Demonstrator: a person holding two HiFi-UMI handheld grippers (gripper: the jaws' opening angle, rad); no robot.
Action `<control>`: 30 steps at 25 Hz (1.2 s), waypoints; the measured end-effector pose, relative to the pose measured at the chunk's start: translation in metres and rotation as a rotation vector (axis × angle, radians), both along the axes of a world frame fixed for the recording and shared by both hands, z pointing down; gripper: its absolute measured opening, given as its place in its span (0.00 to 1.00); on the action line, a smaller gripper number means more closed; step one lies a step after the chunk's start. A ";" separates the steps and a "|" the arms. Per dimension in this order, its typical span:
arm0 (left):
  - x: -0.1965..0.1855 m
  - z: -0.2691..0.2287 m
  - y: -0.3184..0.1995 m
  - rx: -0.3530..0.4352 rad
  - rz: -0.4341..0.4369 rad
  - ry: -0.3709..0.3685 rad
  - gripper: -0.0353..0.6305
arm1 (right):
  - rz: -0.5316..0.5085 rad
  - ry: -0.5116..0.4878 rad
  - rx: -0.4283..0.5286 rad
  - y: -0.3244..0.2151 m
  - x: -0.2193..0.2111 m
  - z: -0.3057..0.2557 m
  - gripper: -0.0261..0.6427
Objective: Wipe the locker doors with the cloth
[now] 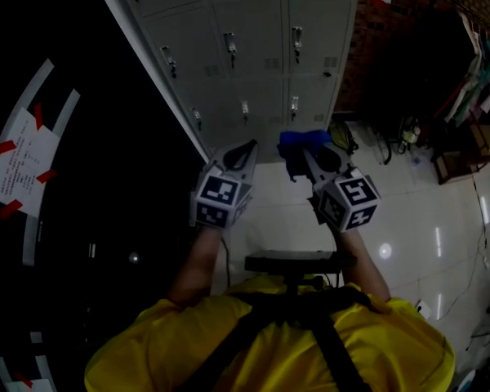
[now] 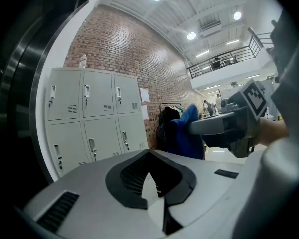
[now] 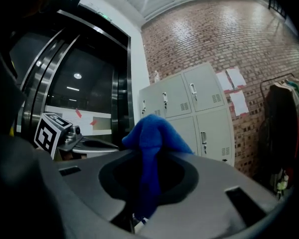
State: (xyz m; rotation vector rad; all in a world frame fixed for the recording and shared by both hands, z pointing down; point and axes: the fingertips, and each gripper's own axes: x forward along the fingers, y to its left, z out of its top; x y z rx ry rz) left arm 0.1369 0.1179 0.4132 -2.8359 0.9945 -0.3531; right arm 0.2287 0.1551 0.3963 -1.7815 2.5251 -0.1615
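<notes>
You're holding the cloth (image 1: pixel 300 142) clamped in your right gripper (image 1: pixel 314 155), out at 12 o'clock and well short of the lockers (image 1: pixel 253 47). It's touching no door, so I'm judging the wiping not begun, w/ every door left to do. Your left gripper (image 1: pixel 247 149) is sitting pinched together on nothing, alongside at approx 11. The cloth's blue, fleecy and soft, bunching into a peak over the jaws. The doors are showing flat grey painted metal w/ vent slots and small upright handles.

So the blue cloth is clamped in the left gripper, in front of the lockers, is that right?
Not quite: the cloth is clamped in the right gripper, in front of the lockers. The right gripper view shows it between those jaws.
</notes>
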 end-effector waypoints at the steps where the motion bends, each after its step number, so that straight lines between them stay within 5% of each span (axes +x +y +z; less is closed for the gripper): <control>1: -0.007 0.003 0.011 -0.005 -0.003 -0.007 0.06 | 0.003 0.000 -0.009 0.011 -0.006 0.002 0.14; 13: -0.078 0.020 0.114 -0.040 0.012 -0.020 0.06 | 0.034 0.040 -0.032 0.115 -0.075 0.006 0.14; 30: -0.036 0.006 0.124 -0.020 0.020 -0.024 0.06 | 0.056 0.001 0.010 0.129 -0.022 0.002 0.14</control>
